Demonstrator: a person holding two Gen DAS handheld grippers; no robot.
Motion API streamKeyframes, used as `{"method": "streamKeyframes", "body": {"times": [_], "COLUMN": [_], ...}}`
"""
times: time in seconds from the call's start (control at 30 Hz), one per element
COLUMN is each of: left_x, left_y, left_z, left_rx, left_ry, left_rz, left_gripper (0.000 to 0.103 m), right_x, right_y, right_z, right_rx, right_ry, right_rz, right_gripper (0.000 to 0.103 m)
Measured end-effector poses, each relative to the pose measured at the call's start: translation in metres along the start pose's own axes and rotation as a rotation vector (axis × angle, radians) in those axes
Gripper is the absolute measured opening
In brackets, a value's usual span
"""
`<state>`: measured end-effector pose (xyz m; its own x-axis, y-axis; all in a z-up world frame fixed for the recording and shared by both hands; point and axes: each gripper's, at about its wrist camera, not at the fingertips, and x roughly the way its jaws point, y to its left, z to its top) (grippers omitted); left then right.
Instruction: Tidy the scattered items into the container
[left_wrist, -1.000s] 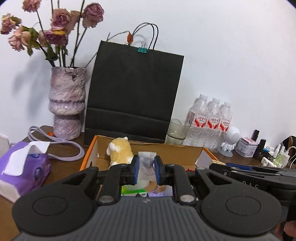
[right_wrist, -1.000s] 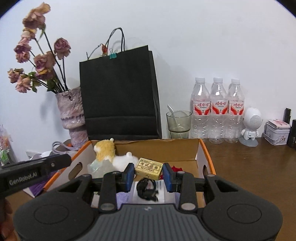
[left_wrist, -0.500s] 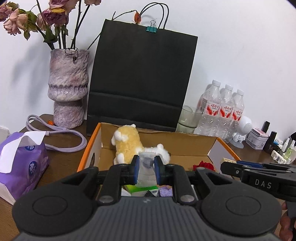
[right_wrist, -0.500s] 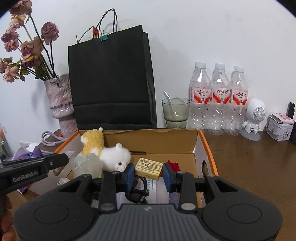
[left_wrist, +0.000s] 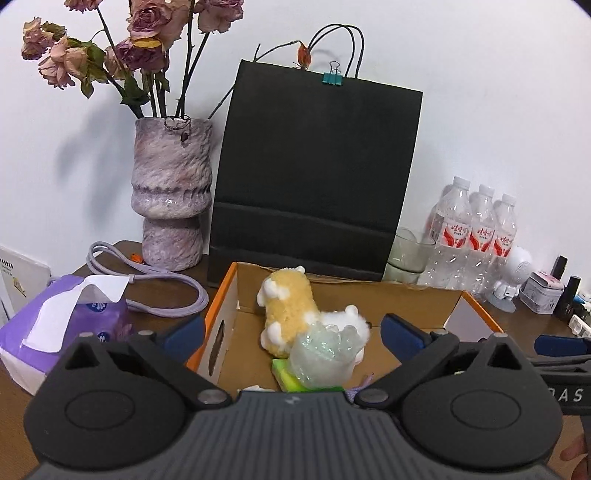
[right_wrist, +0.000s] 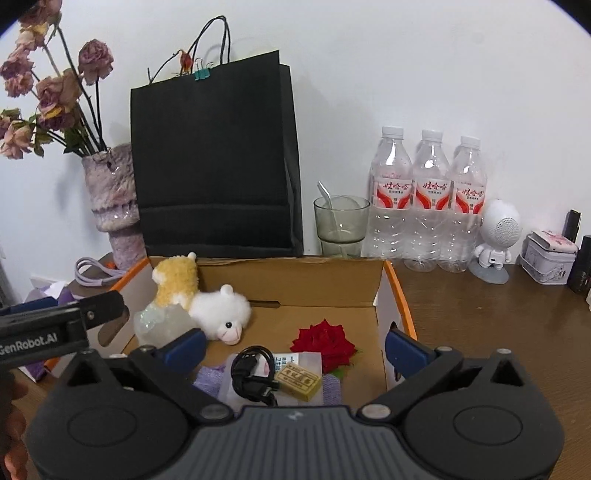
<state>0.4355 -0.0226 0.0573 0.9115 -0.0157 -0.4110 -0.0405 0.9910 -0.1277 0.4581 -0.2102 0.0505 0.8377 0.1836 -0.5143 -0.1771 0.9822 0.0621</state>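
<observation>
— Cardboard box (right_wrist: 332, 291) with orange edges sits on the brown surface (right_wrist: 498, 332), in front of the black paper bag (right_wrist: 214, 166). Can you see all of what lies in it?

— Not quite. In the right view a yellow plush (right_wrist: 175, 282) and a white plush (right_wrist: 221, 312) lie at the back left, touching each other, with a clear crinkled lump (right_wrist: 162, 323) just beside them; what it is I cannot tell. A red rose (right_wrist: 325, 343), a black cable (right_wrist: 251, 374) and a small yellow block (right_wrist: 298, 380) lie nearer, and the gripper body cuts off the box's front.

— And the fingers?

— Both pairs are opening, spread wide over the box. The left gripper (left_wrist: 293, 336) has nothing pressed between its blue fingers (left_wrist: 400, 334), and neither does the right gripper (right_wrist: 295, 347). In the left view a green thing (left_wrist: 291, 378) under the clear lump is half hidden.

— Anything outside the box?

— A purple tissue pack (left_wrist: 66, 332) and a vase (left_wrist: 171, 192) of dried roses on the left.
</observation>
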Motion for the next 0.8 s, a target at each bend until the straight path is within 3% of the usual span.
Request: {"method": "streamKeyframes", "body": {"times": [0.47,0.8], "left_x": [-0.011,-0.071], "left_y": [-0.005,-0.009], "left_z": [-0.001,-0.013], "left_rx": [-0.001,0.013], "left_ry": [-0.009,-0.063], "left_rz": [-0.006,-0.04], "left_gripper": [0.103,0.103], "right_x": [-0.011,-0.066], "right_y": [0.0,0.002], "right_z": [0.002,-0.012], "right_rx": [-0.015,-0.019], "right_ry": [-0.01,-0.062], "right_rz": [-0.006,-0.015], "right_gripper": [0.103,0.103]}}
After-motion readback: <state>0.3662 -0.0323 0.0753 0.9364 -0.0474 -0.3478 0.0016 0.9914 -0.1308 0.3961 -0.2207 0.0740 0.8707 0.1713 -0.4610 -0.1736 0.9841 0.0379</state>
